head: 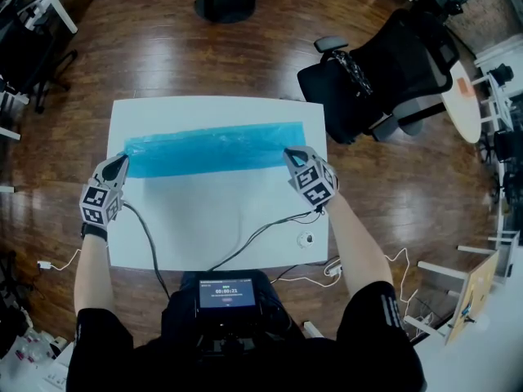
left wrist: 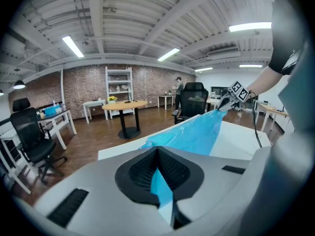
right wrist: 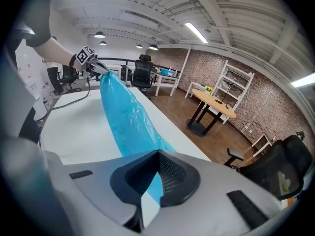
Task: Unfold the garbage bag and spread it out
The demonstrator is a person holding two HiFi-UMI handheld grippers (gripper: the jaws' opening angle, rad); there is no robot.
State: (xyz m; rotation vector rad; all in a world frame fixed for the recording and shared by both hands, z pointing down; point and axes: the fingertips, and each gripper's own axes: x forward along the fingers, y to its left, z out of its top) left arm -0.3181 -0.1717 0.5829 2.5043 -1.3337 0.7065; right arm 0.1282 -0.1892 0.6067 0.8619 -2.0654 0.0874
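Bag (head: 214, 149): drawn out lengthwise into one long blue band, lying across the far half of the bench (head: 212, 227), parallel to its far edge. Thin translucent film, glossy and finely wrinkled; near edge straight, far edge slightly ragged toward the left end.

Judged roughly midway. Lengthwise unrolling done; widthwise folds apparently not yet opened, hence a band narrower than the full width expected of such a bag. Left to do: opening those folds toward the near edge and smoothing flat.

Left claw (head: 122, 160) pressed together on the band's left end, with blue film pinched between the pads. Right claw (head: 290, 155) likewise pinching the right end. Both ends raised slightly off the surface; middle resting on the bench or just above it, not determinable which.

Cables (head: 147, 235) trailing from both claws over the near half of the bench.
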